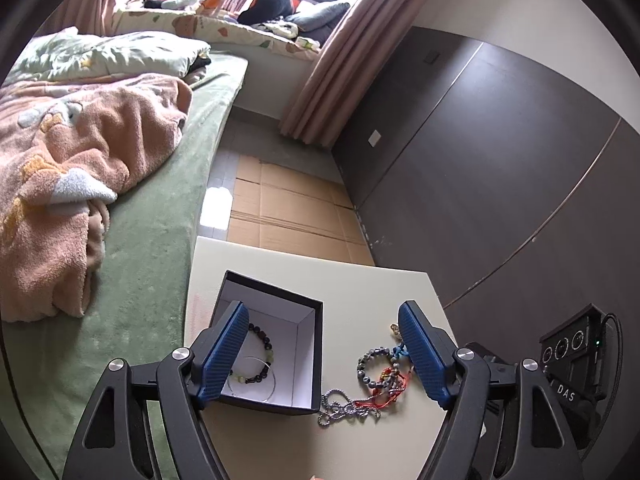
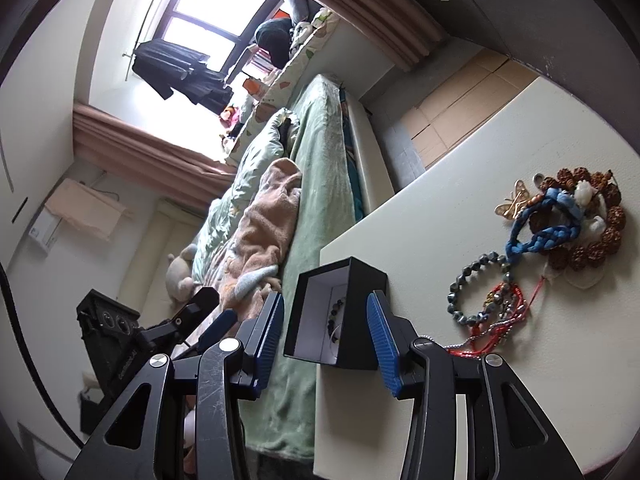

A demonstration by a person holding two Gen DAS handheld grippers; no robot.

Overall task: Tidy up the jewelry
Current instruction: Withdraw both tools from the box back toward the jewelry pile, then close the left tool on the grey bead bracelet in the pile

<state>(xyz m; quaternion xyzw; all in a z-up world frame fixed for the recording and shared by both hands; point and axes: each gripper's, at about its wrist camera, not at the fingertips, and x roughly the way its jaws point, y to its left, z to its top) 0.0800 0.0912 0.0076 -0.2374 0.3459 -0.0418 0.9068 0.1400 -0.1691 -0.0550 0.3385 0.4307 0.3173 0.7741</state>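
- Our left gripper has its fingers spread wide, nothing between them, above the box and loose jewelry.
- Our right gripper has its fingers parted around the box, pads not pressing its walls.
- We see a beaded bracelet lying inside the box on the table.
- Beside it stands the bed.

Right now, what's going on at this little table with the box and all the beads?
A person with two handheld grippers is sorting jewelry into a black box on a white table. A dark beaded bracelet already lies inside. The left gripper hangs over the box, jaws wide and empty. The right gripper is also open, holding nothing. A grey bead bracelet, red cords and a blue braided band wait on the table.
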